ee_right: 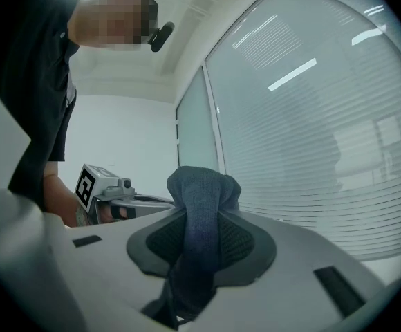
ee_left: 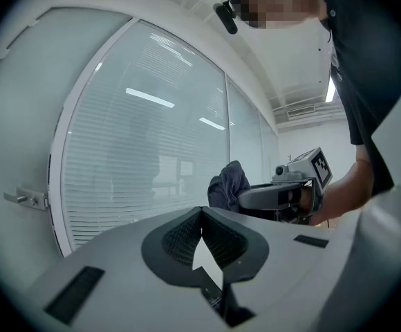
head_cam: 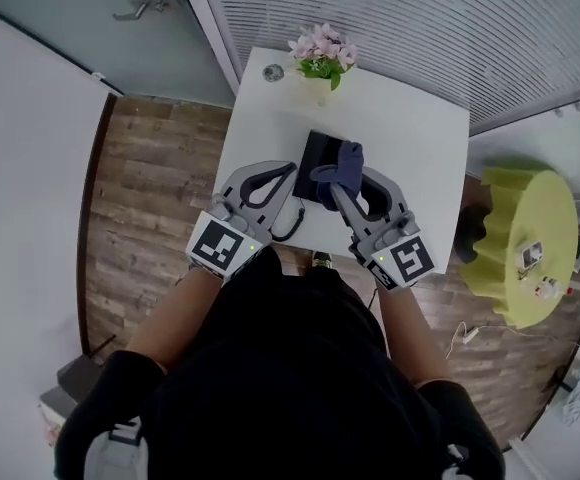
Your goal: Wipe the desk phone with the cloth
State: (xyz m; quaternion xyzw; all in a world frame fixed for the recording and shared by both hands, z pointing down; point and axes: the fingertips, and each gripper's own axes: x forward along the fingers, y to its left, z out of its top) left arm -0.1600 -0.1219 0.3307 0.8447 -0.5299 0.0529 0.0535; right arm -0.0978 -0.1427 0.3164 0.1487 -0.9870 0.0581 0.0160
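A black desk phone (head_cam: 314, 164) lies on the white table (head_cam: 420, 148), its coiled cord (head_cam: 295, 223) hanging toward the near edge. My right gripper (head_cam: 336, 182) is shut on a dark blue cloth (head_cam: 346, 165), which bunches up over the phone's right side. In the right gripper view the cloth (ee_right: 199, 213) fills the space between the jaws and stands up past their tips. My left gripper (head_cam: 290, 169) hovers at the phone's left edge, jaws together with nothing in them. The phone is hidden in both gripper views, which look up at the blinds.
A pot of pink flowers (head_cam: 321, 56) and a small round object (head_cam: 273, 72) stand at the table's far edge. A yellow-green round stool (head_cam: 525, 238) with small items is to the right. Wooden floor (head_cam: 155, 198) lies left, and a glass wall with blinds (head_cam: 390, 18) behind.
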